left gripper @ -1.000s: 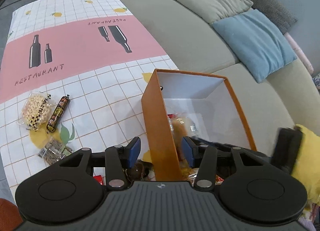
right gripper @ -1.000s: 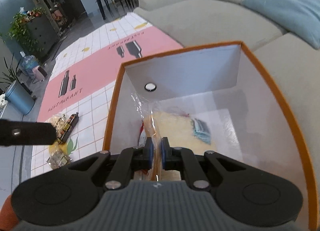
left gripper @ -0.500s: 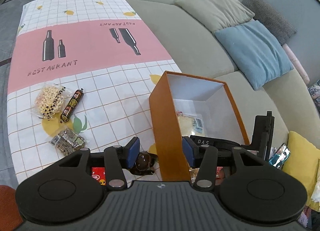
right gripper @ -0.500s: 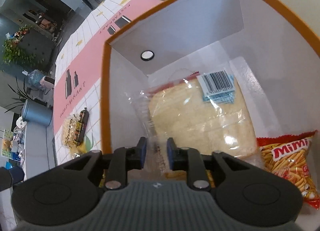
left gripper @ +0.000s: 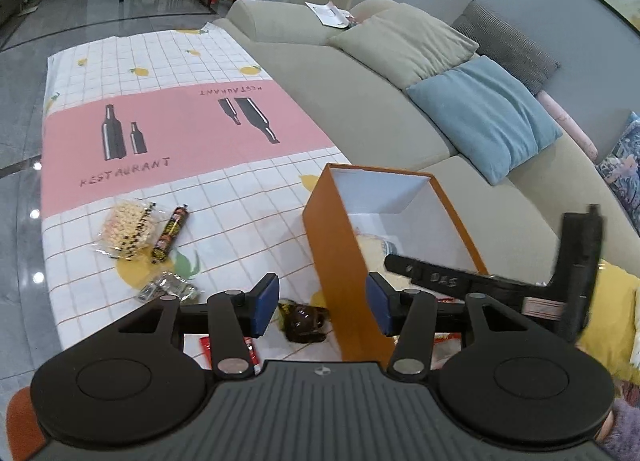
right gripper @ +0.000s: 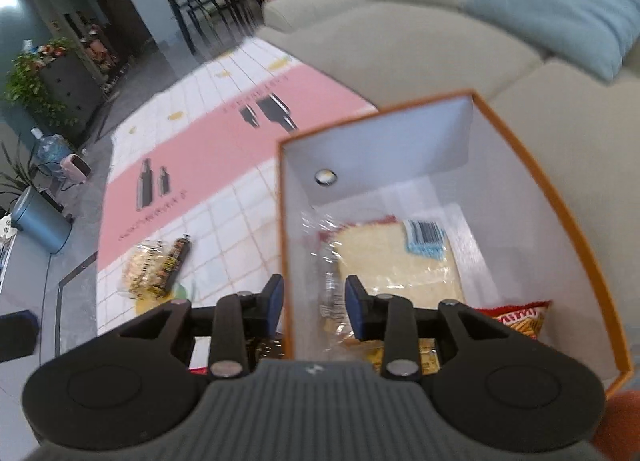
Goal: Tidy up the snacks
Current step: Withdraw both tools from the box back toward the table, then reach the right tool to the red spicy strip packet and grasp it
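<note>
An orange box with a white inside stands on the tablecloth next to the sofa. In the right wrist view the box holds a clear bag of bread and a red chip bag. My right gripper is open and empty, straddling the box's left wall. My left gripper is open and empty over the box's near corner and a dark brown snack. A peanut bag, a sausage stick and a small dark packet lie on the cloth.
The checked tablecloth with a pink band runs far to the left. A grey sofa with beige and blue cushions runs along the right. A red packet lies under my left gripper. A blue bin stands on the floor.
My right gripper has opened, let go of the bread bag in the box and pulled up and back. My left gripper has risen and drawn back from the box.
</note>
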A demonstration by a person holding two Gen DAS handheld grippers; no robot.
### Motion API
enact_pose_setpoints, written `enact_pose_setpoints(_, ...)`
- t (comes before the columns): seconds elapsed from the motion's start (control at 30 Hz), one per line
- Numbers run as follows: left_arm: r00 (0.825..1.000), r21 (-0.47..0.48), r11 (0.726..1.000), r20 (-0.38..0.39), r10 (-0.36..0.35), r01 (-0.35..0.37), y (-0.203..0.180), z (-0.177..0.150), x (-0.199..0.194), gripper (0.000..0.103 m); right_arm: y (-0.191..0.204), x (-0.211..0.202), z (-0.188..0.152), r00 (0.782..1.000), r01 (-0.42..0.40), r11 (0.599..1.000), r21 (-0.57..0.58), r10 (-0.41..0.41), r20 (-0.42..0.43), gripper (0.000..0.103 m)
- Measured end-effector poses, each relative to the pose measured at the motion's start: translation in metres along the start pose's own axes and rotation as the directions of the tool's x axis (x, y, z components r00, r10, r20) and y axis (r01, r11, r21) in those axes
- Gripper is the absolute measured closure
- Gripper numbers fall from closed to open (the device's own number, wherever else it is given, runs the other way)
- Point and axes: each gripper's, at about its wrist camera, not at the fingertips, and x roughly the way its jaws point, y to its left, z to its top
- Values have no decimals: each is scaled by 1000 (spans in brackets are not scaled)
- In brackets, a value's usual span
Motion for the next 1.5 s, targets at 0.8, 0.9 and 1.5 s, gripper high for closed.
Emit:
enact_pose_setpoints(0.8, 915, 41, 941, -222, 336, -335, 124, -85, 40, 39, 98, 23, -120, 997, -72, 942, -327, 59, -50, 48)
enact_pose_setpoints(0.9, 912, 39, 937, -217, 348, -348, 131, -91, 47, 39, 99, 37, -127, 996, -63, 935, -350, 36, -82, 48)
enact_pose_setpoints(1.5, 899, -52, 944, -326, 293, -327, 159, -96, 93, 40, 107, 88, -141, 984, -64, 926, -371, -3, -176, 43)
